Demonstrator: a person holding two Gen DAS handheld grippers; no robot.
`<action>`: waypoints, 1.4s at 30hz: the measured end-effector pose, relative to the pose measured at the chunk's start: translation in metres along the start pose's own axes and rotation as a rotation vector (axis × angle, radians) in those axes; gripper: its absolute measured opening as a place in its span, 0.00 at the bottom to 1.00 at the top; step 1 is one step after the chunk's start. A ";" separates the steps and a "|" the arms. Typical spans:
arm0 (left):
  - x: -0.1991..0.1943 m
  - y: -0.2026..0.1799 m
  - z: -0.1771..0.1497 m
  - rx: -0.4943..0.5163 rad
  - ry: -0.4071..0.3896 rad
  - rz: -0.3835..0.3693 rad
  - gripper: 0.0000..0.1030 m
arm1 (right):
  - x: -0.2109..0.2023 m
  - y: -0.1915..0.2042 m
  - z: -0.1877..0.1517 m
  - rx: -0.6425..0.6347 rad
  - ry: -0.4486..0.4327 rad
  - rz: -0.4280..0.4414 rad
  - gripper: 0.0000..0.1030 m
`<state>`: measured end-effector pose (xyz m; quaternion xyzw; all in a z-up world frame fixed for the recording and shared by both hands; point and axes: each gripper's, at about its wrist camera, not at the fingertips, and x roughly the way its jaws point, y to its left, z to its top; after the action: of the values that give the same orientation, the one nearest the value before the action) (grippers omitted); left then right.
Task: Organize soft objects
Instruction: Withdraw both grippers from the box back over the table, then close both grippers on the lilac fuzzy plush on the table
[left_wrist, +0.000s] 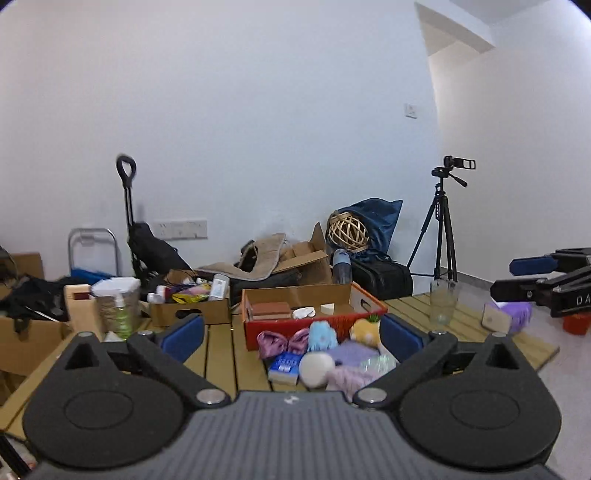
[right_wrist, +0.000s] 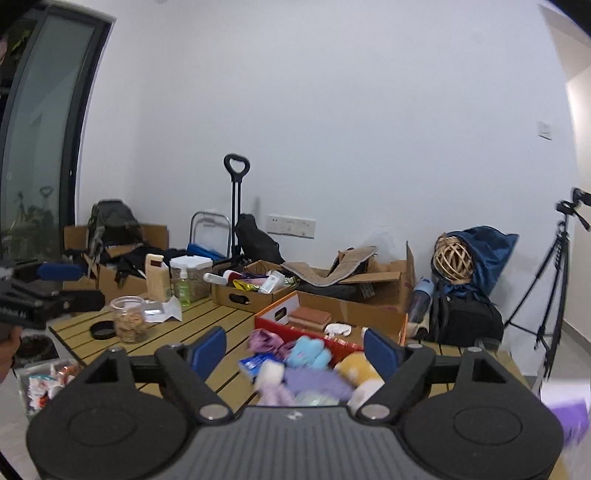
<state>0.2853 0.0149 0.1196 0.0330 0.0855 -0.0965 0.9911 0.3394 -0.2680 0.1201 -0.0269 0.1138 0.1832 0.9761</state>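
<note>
Soft objects (left_wrist: 325, 354) heaped on slatted wooden table (left_wrist: 221, 354), against front wall of red cardboard box (left_wrist: 295, 325). From left in left wrist view: purple satin bow (left_wrist: 282, 341), then light blue plush (left_wrist: 322, 335), then yellow plush (left_wrist: 365, 330); nearer row: blue tissue pack (left_wrist: 285, 367), cream ball (left_wrist: 317, 369), lilac knitted piece (left_wrist: 352, 352), pale pink fluffy piece (left_wrist: 351, 378) at front. Seen in right wrist view too, blurred: bow (right_wrist: 264, 340), blue plush (right_wrist: 308, 350), yellow plush (right_wrist: 356, 365).

Left gripper (left_wrist: 291, 336) held above near edge of table, jaws spread wide, nothing between blue pads, heap visible through gap. Right gripper (right_wrist: 295, 349) likewise apart and empty, over same heap; seen also from the side at right edge of left wrist view (left_wrist: 546, 284).

Farther left on table: smaller cardboard box (left_wrist: 188, 310) of bottles at far edge, glass jar (right_wrist: 129, 319) with black lid (right_wrist: 103, 329) beside it near left edge. Clear glass (left_wrist: 443, 302) upright toward far right corner, purple box (left_wrist: 506, 315) past it at right edge. Tripod with camera (left_wrist: 443, 221) on floor beyond
</note>
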 end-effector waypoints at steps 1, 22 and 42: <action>-0.014 -0.004 -0.009 0.010 -0.013 0.012 1.00 | -0.012 0.009 -0.010 -0.001 -0.009 -0.003 0.85; 0.022 -0.016 -0.087 -0.054 0.194 -0.028 1.00 | -0.012 0.035 -0.115 0.134 0.111 -0.056 0.85; 0.291 -0.008 -0.083 -0.285 0.475 -0.232 0.10 | 0.186 -0.020 -0.131 0.350 0.283 0.061 0.37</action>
<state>0.5516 -0.0403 -0.0137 -0.0949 0.3307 -0.1855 0.9204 0.4876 -0.2331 -0.0501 0.1208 0.2805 0.1846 0.9342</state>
